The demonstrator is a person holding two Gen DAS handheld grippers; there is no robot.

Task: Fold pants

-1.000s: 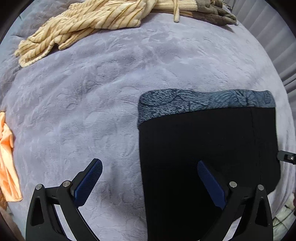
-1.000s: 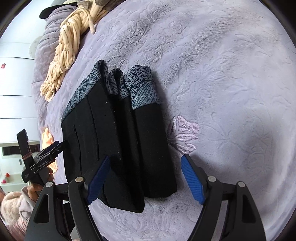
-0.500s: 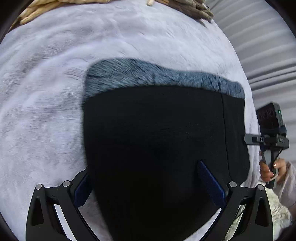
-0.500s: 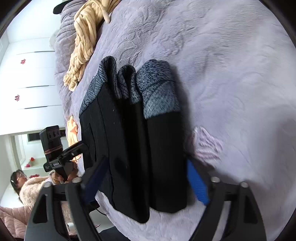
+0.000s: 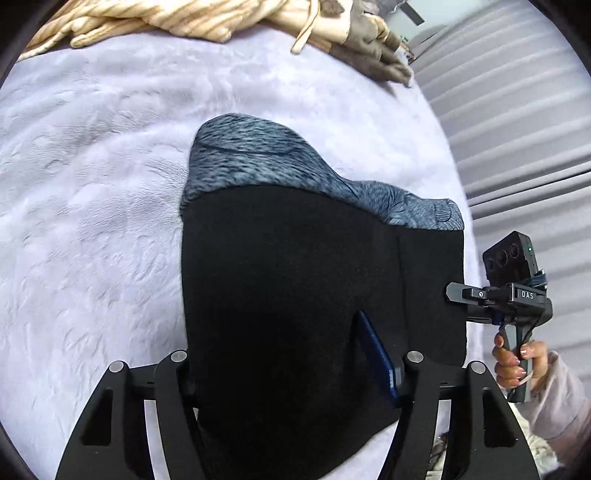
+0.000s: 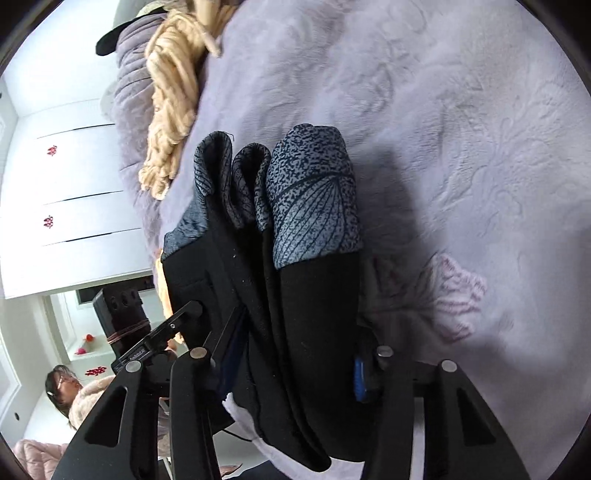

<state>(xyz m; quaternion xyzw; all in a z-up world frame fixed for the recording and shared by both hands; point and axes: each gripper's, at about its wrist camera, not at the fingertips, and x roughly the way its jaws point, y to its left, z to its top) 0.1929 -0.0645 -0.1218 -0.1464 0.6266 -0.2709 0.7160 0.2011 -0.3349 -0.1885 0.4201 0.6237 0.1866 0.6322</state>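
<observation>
The folded black pants (image 5: pixel 295 295) with a blue-grey patterned waistband (image 5: pixel 258 162) are lifted off the lilac bed cover (image 5: pixel 92 221). My left gripper (image 5: pixel 280 373) is shut on the near edge of the bundle; its left finger is hidden behind the cloth. My right gripper (image 6: pixel 291 369) is shut on the side of the same folded pants (image 6: pixel 295 295), whose stacked layers and waistband (image 6: pixel 314 206) hang tilted above the bed. The right gripper also shows in the left wrist view (image 5: pixel 458 295), at the bundle's right edge.
A beige striped garment (image 5: pixel 166 18) lies at the bed's far edge, with a brown one (image 5: pixel 369 48) beside it. Grey curtains (image 5: pixel 517 147) hang on the right. White cupboards (image 6: pixel 55 184) and a seated person (image 6: pixel 62 387) are beyond the bed.
Both grippers have closed on the folded pants and raised them off the bed; a second ago they were open around the bundle lying flat.
</observation>
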